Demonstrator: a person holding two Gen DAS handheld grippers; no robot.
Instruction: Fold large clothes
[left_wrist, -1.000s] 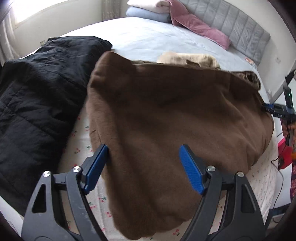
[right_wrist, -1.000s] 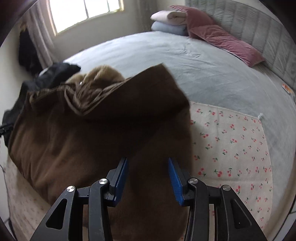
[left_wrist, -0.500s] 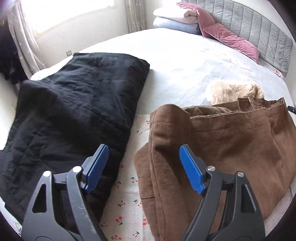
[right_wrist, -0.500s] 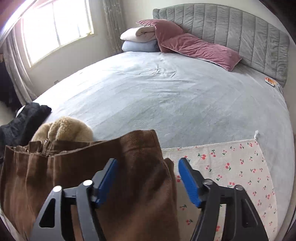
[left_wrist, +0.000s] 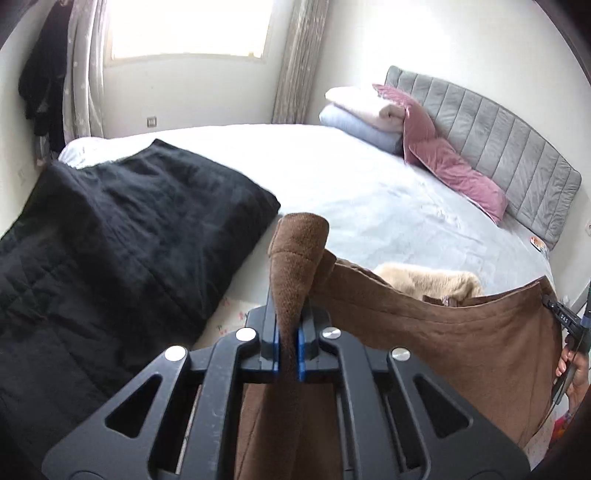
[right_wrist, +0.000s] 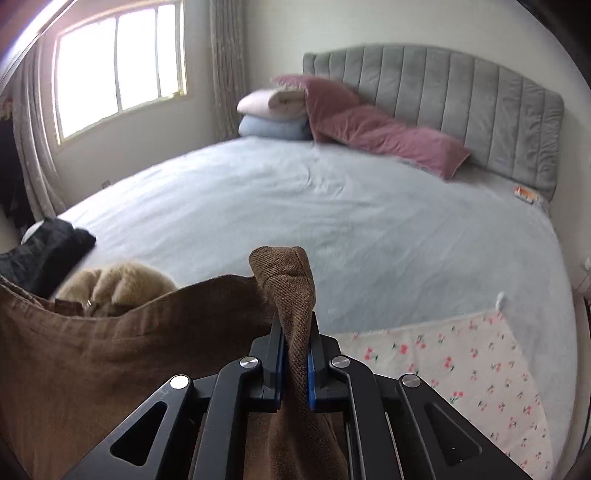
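Bedroom seen from two gripper cameras. Left gripper (left_wrist: 287, 343), black with blue pads, has just closed its jaws and now clamps a bunched corner of a large brown fleece-like coat (left_wrist: 424, 332); the pinched cloth pokes up past the fingertips. Right gripper (right_wrist: 295, 365), the same make, has also just closed and pinches the opposite corner of the same brown coat (right_wrist: 110, 350). Between the two grips the coat's top edge hangs in a shallow sag above the bed (right_wrist: 332, 221), which has a pale blue-grey cover. A cream furry collar (right_wrist: 118, 282) shows just behind that edge. Under the coat lies a white cherry-print cloth (right_wrist: 461, 362). A black quilted garment (left_wrist: 110, 240) rests on the bed left of the coat. Stacked folded blankets (right_wrist: 273, 114) and a long pink pillow (right_wrist: 388, 136) sit by the grey padded headboard (right_wrist: 461, 96).
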